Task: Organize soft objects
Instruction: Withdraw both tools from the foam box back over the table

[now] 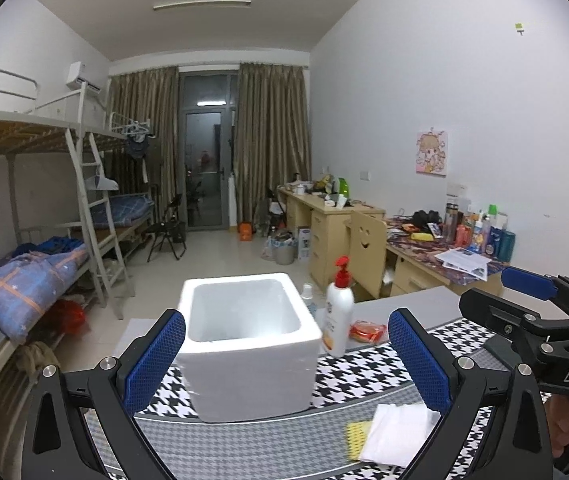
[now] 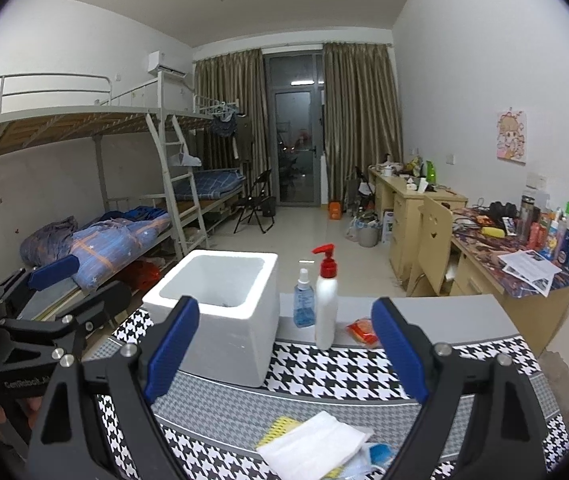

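A white foam box (image 1: 244, 344) stands open and empty on the houndstooth table mat (image 1: 356, 376); it also shows in the right wrist view (image 2: 220, 320). A folded white cloth (image 1: 398, 432) lies on a yellow sponge (image 1: 354, 436) near the front edge. In the right wrist view the white cloth (image 2: 312, 444) covers the yellow sponge (image 2: 280, 426) and a blue item (image 2: 380, 454). My left gripper (image 1: 284, 360) is open and empty in front of the box. My right gripper (image 2: 284, 356) is open and empty above the cloth pile; it also shows in the left wrist view (image 1: 532, 304).
A white pump bottle with a red top (image 2: 326, 304), a blue spray bottle (image 2: 304, 304) and an orange packet (image 2: 362, 330) stand behind the mat. Desks (image 2: 524, 276) with clutter line the right wall. Bunk beds (image 2: 124, 200) line the left wall.
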Tool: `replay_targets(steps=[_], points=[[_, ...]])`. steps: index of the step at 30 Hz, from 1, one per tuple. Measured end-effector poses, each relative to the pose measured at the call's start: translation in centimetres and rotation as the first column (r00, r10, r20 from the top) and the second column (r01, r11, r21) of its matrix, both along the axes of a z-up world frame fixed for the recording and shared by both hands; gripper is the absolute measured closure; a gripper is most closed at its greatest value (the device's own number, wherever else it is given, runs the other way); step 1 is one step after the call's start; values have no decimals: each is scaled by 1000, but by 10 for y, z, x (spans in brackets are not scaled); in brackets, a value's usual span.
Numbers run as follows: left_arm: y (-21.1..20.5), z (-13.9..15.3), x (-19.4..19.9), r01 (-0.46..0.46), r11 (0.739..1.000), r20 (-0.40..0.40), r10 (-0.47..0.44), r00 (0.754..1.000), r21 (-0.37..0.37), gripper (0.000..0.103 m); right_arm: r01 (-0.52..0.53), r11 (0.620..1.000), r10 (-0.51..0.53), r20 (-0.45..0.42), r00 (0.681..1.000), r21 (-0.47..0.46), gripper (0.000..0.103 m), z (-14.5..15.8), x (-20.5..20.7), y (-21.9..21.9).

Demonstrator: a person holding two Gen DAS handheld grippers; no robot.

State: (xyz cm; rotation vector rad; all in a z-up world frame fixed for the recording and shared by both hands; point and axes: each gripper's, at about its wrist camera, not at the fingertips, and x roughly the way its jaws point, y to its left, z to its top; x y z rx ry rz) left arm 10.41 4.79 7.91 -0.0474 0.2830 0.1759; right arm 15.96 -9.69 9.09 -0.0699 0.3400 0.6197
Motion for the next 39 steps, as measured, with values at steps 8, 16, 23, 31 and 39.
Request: replay_targets(steps=[8,16,23,31,39], points=[[-15,-5,-2,52,999,4,-52,999,-13,1,33,999,-33,14,999,11,12,-5,-7,-25],[-27,-8,-17,70,997,35,-70,997,-9,1,71,997,-71,-2,998,34,12,-15,-17,-49],[-41,-12,-19,120,993,25,-120,993,0,1,84,995,-84,-12,996,54,12,-21,-20,-64],[-43,-24,-13,129,990,20,-128,992,-48,1,118,991,-117,-24,993,62,12,-30,-23,-77],[-47,-42,-3,170,984,-16,-171,985,-47,1,163,985,-163,-15,987,56,12,-47,-27,-88]])
